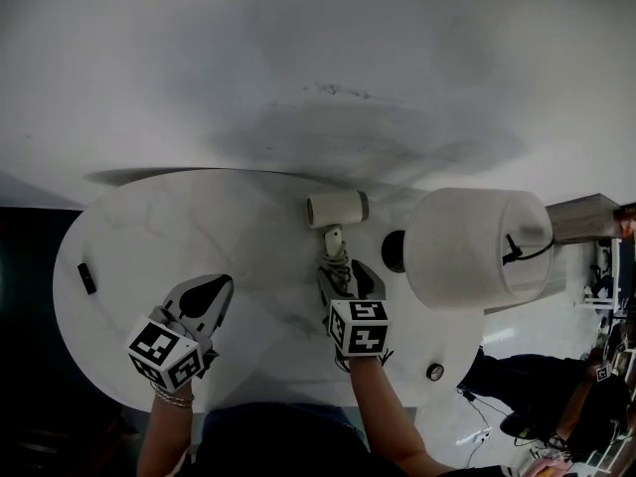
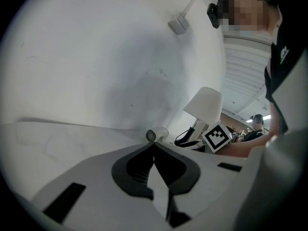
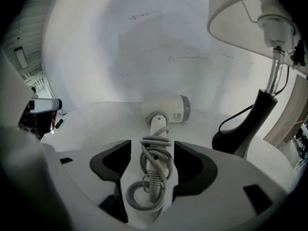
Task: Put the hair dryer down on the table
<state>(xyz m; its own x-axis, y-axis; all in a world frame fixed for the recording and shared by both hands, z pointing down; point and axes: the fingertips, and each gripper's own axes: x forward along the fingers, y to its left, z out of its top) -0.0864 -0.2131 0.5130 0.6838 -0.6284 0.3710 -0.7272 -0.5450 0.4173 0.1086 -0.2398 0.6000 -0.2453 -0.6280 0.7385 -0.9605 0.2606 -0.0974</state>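
**Hair dryer on the table, right jaws let go**

Toward the near edge of the table [image 1: 199, 227], left of the middle, the left gripper [image 1: 211, 291] is clenched on nothing, its jaws together. To its right, the right gripper [image 1: 345, 278] stands released. In the right gripper view its jaws are spread on either side of the handle, with a gap at each pad. The hair dryer [image 1: 336, 210] lies flat on the tabletop. Its handle, wound with the cord [image 3: 153, 167], points to the near edge and its barrel lies toward the far edge. A lamp [image 1: 477, 246] stands just beside it at the right edge. The setting-down looks done. What seems left is to draw the right gripper back clear of the handle without snagging the cord.
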